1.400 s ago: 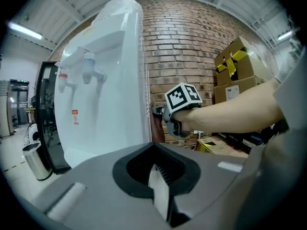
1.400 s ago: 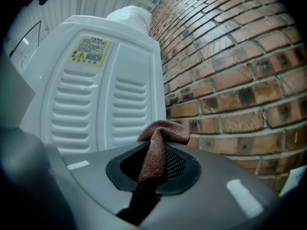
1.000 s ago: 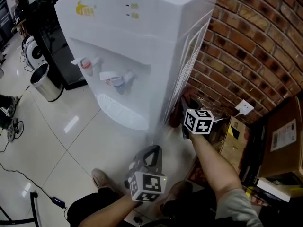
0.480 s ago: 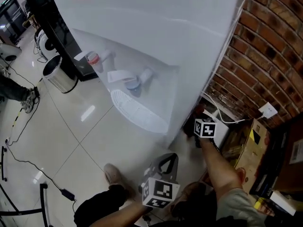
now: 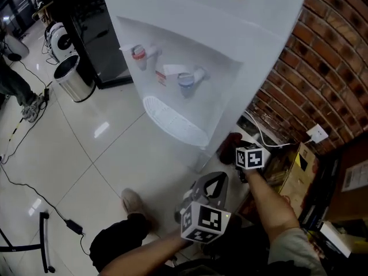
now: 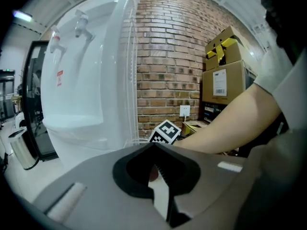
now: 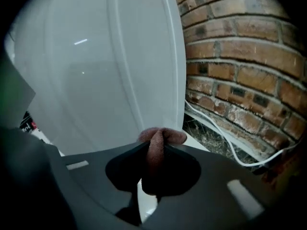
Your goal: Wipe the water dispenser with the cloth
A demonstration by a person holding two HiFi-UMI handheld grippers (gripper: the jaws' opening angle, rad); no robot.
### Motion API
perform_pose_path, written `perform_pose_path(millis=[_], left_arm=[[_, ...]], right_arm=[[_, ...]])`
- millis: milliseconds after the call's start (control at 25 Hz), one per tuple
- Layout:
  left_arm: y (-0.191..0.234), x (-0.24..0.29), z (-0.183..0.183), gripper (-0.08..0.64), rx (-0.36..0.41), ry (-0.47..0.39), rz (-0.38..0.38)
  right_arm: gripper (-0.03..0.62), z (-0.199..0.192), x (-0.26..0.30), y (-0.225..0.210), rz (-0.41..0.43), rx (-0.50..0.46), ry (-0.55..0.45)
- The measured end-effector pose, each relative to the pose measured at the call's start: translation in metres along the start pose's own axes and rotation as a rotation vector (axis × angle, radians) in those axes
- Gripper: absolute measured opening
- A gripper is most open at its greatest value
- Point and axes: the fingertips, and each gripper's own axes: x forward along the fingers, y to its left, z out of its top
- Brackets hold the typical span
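One tall white plastic water dispenser (image 5: 241, 45), with one red tap (image 5: 140, 53) and one blue tap (image 5: 187, 79). Right gripper (image 7: 154, 150) pinches one brownish-red fuzzy cloth (image 7: 160, 137) just beside the dispenser's lower side. Left gripper (image 6: 156, 163) has its jaws together, empty, near the dispenser's base.

Dispenser (image 5: 230, 50) just beside brick wall (image 5: 325, 56)

water dispenser (image 5: 241, 45) top cut off, cloth (image 7: 162, 137) mostly hidden

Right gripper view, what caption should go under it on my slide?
Right gripper pinches a brown cloth close to the white water dispenser, by a brick wall.
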Motion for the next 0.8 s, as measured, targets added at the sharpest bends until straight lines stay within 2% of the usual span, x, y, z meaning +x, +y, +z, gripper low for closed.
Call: perform_pose_path(millis=[80,200,440,560,720,800], left_arm=[[0.000,-0.007,0.009,0.000,-0.012,-0.020,-0.006],[0.000,-0.016,0.016,0.000,-0.029,-0.041,-0.003],[-0.001,-0.032,0.010,0.000,-0.024,-0.028,0.014],[0.006,-0.037,0.011,0.000,-0.023,-0.025,0.033],[0.020,-0.038,0.032,0.000,-0.022,-0.055,0.063],[0.026,-0.046,0.047,0.000,-0.042,-0.085,0.090]], right_arm=[[0.064,0.014,-0.039,0.013,0.033,0.011,-0.021],[0.064,0.014,-0.083,0.026,0.063,0.042,-0.022],[0.074,-0.045,-0.108,0.063,0.102,0.038,0.121],[0.142,-0.069,-0.110,0.074,0.112,0.027,0.159],[0.161,-0.066,-0.124,0.073,0.119,0.061,0.111],[0.151,-0.042,-0.144,0.078,0.143,0.078,0.013]])
